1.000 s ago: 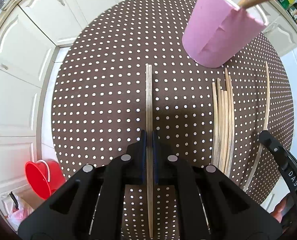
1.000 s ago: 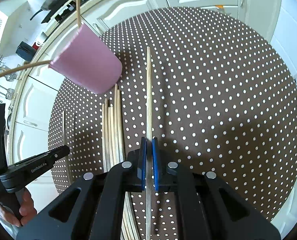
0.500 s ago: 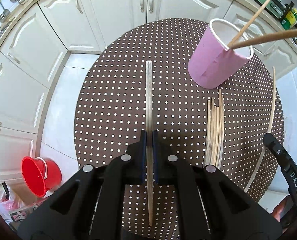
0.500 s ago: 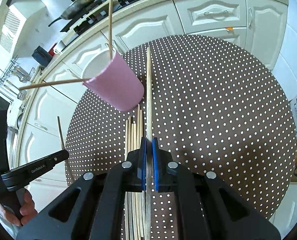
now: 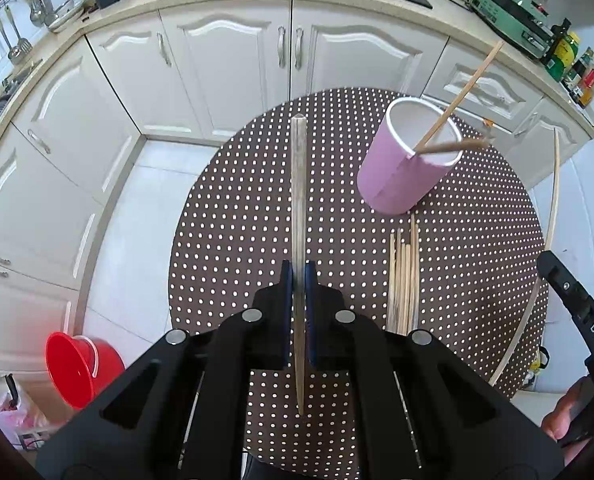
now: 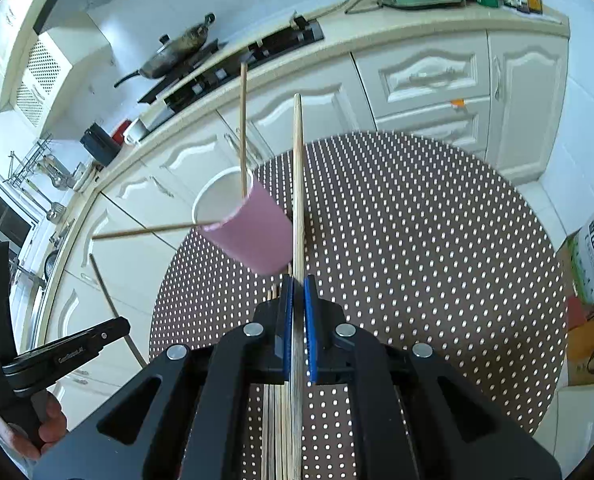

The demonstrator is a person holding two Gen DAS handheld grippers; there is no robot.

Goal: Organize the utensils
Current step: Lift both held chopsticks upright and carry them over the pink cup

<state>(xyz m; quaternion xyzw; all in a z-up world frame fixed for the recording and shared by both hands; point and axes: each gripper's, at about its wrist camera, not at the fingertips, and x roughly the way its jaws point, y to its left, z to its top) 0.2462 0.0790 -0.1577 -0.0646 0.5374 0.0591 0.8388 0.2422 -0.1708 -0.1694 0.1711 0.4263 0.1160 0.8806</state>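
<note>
Cup: pink cup (image 5: 407,168), upright, far right on the table, two chopsticks (image 5: 459,96) leaning inside.
Loose: chopstick bundle (image 5: 404,276) lying flat just near of it.

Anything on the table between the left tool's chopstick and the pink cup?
No, left wrist view shows only bare dotted cloth between the held chopstick and the pink cup.

Matt pale wooden chopsticks (image 5: 404,280), matt pink paper-like cup (image 5: 407,168), brown dotted cloth-covered table (image 5: 233,240), glossy red plastic bucket (image 5: 79,366).
</note>
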